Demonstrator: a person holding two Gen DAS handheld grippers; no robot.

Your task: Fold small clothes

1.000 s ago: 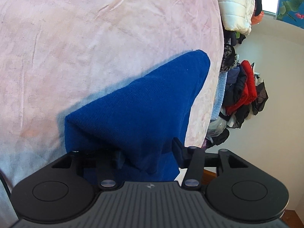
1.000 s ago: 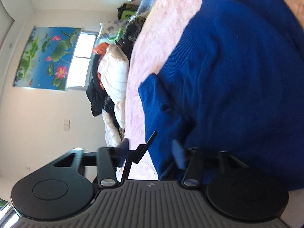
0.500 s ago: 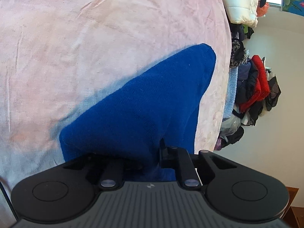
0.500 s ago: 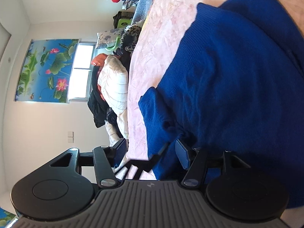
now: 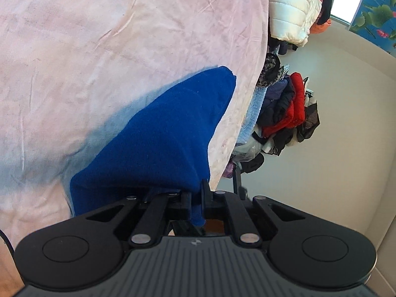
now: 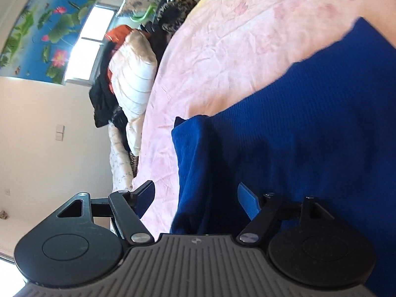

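Blue knit sweater (image 5: 158, 148) was spread on the pink blanket (image 5: 99, 49) near the bed's edge. Its hem was pinched in the clenched left gripper (image 5: 196, 198). The right gripper (image 6: 195, 195), jaws just widened, was released over a folded edge. Soft, limp, light; best taken at edges or corners.

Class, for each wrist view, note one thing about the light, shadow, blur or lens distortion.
Left wrist view: fisheye bends the pink blanket edge; a soft bluish shadow fringes the blue garment; focus is sharp. Right wrist view: the window is blown out to white; the garment's folds sink into dark shadow; the blanket's far edge curves with the lens.
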